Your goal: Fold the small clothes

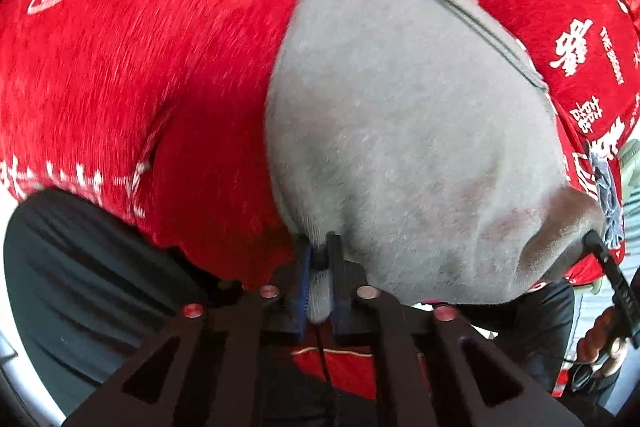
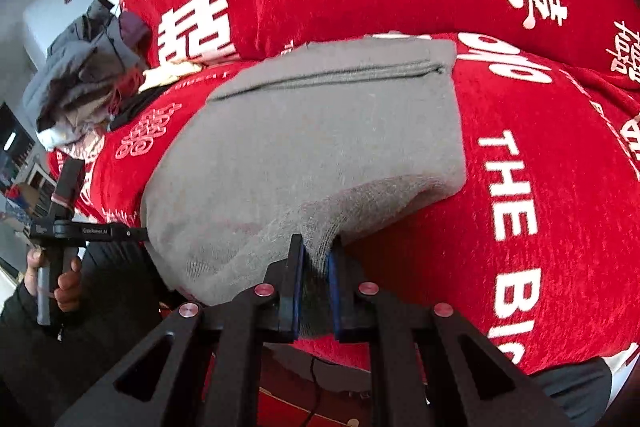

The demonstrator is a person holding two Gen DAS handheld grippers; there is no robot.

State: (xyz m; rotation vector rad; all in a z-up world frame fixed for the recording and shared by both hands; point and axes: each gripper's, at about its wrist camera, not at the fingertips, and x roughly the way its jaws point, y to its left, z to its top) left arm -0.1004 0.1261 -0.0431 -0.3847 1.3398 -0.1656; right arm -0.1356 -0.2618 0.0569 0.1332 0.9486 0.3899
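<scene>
A small grey knit garment (image 1: 400,127) lies on a red cloth (image 1: 140,87) printed with white characters. My left gripper (image 1: 319,254) is shut on its near left corner, and the fabric bunches between the blue pads. At the far right edge of that view my right gripper (image 1: 591,239) pinches the other near corner. In the right wrist view my right gripper (image 2: 317,247) is shut on a fold of the grey garment (image 2: 312,131), lifted a little off the red cloth (image 2: 540,187). My left gripper (image 2: 138,229) holds the garment's left corner. A hemmed edge runs along the far side.
A pile of grey and mixed clothes (image 2: 84,67) sits at the far left end of the red cloth. A person's hand (image 2: 68,279) grips the left handle. Dark fabric (image 1: 80,287) hangs below the cloth's near edge. White walls show beyond at the left.
</scene>
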